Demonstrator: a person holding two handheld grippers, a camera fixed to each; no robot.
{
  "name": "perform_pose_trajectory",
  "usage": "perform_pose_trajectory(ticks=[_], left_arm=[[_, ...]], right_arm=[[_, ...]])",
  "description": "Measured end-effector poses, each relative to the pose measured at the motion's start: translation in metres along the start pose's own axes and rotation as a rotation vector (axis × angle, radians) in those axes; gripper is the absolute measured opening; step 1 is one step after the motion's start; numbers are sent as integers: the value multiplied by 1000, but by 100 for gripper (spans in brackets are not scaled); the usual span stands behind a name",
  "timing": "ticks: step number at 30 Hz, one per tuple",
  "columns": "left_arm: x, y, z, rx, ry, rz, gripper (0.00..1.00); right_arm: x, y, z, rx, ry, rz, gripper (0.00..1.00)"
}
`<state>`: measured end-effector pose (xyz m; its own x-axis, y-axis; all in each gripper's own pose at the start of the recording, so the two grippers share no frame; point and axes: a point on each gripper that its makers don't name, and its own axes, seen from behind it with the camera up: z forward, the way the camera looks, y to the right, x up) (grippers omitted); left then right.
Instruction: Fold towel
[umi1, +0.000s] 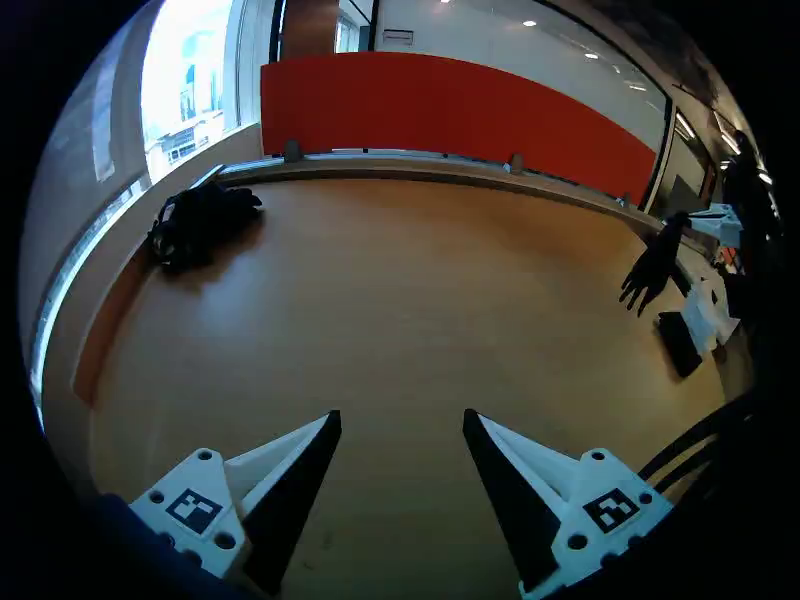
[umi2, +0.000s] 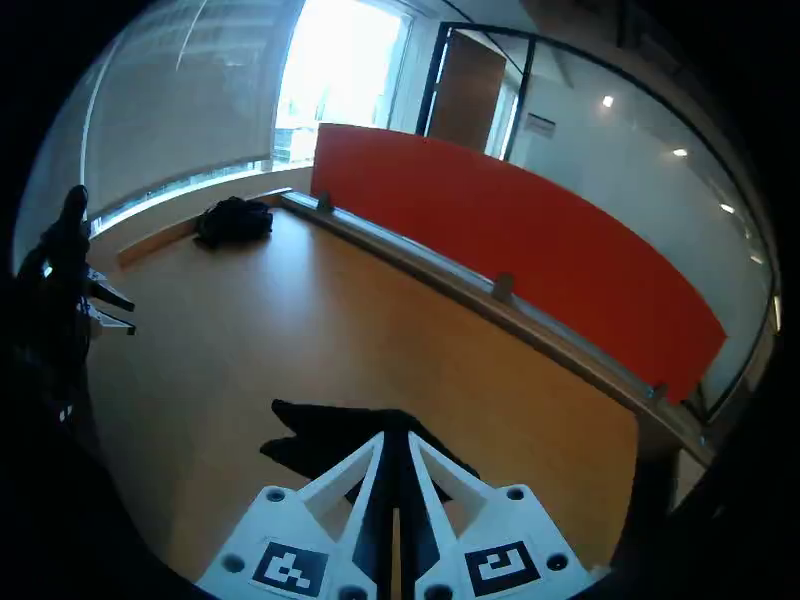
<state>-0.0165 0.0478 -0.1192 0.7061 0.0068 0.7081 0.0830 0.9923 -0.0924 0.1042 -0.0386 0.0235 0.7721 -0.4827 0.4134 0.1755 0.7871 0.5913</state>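
A black towel (umi2: 330, 430) spreads out at the tips of my right gripper (umi2: 396, 440), whose fingers are shut together on its edge just above the wooden table (umi2: 300, 320). In the left gripper view the same towel (umi1: 652, 270) hangs as a dark, ragged strip at the far right, above the table's edge. My left gripper (umi1: 400, 425) is open over bare table (umi1: 400, 290), with nothing between its fingers. In the right gripper view the left gripper (umi2: 105, 300) shows small at the left edge.
A black heap (umi1: 200, 222), a bag or cloth, lies in the far corner by the window (umi2: 235, 220). A red partition (umi1: 450, 110) runs along the table's far edge. White and black items (umi1: 700, 320) sit at the right edge.
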Motion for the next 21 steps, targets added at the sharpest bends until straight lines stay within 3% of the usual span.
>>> perform_pose_trajectory(ticks=[21], left_arm=[[8,12,2,19,-11,15,90]], right_arm=[[-63,105,-29,-82,-80,57,2]])
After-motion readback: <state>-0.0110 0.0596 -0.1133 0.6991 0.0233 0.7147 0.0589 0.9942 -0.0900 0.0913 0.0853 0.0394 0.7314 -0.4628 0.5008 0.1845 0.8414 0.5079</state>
